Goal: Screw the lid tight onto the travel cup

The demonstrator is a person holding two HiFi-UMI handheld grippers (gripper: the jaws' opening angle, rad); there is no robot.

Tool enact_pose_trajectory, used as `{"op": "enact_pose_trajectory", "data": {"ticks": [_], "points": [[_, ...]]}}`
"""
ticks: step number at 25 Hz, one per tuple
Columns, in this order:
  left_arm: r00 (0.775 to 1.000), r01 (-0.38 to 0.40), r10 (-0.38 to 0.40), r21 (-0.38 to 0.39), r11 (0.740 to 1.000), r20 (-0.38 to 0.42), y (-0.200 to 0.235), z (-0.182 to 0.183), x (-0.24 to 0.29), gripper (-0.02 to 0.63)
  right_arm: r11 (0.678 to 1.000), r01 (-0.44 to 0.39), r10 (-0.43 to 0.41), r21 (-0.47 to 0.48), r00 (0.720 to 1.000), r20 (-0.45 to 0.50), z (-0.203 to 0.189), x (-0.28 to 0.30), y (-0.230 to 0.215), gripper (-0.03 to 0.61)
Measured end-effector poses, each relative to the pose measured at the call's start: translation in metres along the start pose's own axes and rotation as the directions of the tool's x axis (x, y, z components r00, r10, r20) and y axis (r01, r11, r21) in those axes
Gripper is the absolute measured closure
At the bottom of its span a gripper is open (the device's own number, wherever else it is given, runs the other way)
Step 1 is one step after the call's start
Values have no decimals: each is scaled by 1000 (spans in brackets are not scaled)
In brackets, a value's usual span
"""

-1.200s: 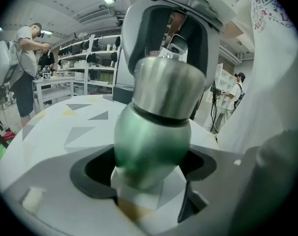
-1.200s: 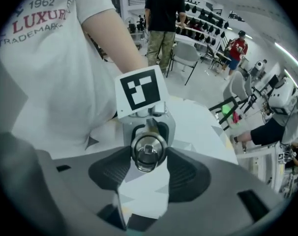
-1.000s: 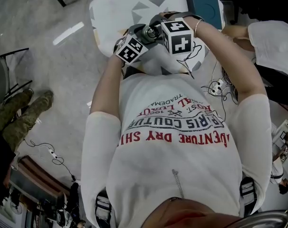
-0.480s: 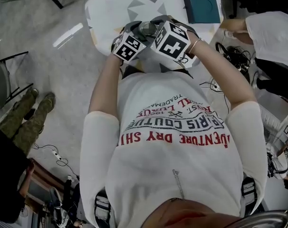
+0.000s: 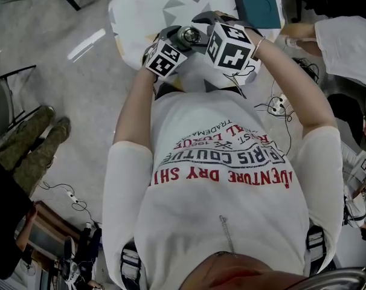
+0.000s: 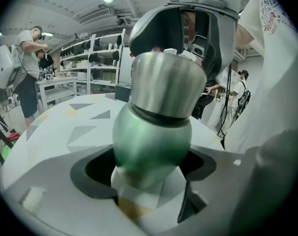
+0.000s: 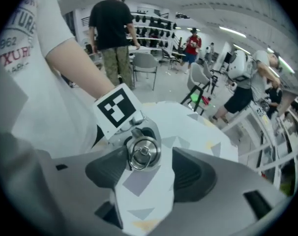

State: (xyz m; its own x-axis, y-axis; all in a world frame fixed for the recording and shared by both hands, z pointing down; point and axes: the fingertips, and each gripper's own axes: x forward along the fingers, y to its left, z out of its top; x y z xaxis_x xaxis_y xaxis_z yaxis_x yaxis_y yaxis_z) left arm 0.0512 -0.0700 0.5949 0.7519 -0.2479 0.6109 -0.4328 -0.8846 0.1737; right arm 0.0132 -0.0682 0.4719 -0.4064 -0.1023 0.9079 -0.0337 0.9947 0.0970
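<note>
The travel cup has a green body (image 6: 151, 141) and a steel lid (image 6: 166, 87) on top. My left gripper (image 6: 149, 168) is shut on the green body and holds the cup tilted above the table. In the right gripper view the lid's top with its small ring (image 7: 143, 152) lies between the jaws of my right gripper (image 7: 150, 170). Those jaws have just been opening. The left pad (image 7: 105, 170) is close beside the lid and the right pad (image 7: 194, 173) stands clear of it. In the head view the lid (image 5: 189, 36) shows between the two marker cubes.
A round table with a white cloth printed with grey triangles (image 5: 153, 5) is under the cup. A teal box (image 5: 255, 2) lies on its far right. Cables (image 5: 273, 109) trail on the floor at right. A chair (image 5: 5, 95) and a bystander's legs (image 5: 26, 150) are at left.
The right gripper's marker cube has rolled and shifted a little to the right over the lid. The left gripper and the cup have stayed where they were.
</note>
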Motion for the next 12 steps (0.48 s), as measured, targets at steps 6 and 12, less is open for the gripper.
{"op": "enact_pose_trajectory", "data": {"ticks": [6,12], "points": [[1000,2,-2,6,1000,-7,-4,-1,-1,219,919,-185,169,-348,983,-77,-4,6,20,304],[1000,3,-3,7,1000,-8,-5,1,1,219,828,-270,215,-491,962,-167,-11,10,20,314]]}}
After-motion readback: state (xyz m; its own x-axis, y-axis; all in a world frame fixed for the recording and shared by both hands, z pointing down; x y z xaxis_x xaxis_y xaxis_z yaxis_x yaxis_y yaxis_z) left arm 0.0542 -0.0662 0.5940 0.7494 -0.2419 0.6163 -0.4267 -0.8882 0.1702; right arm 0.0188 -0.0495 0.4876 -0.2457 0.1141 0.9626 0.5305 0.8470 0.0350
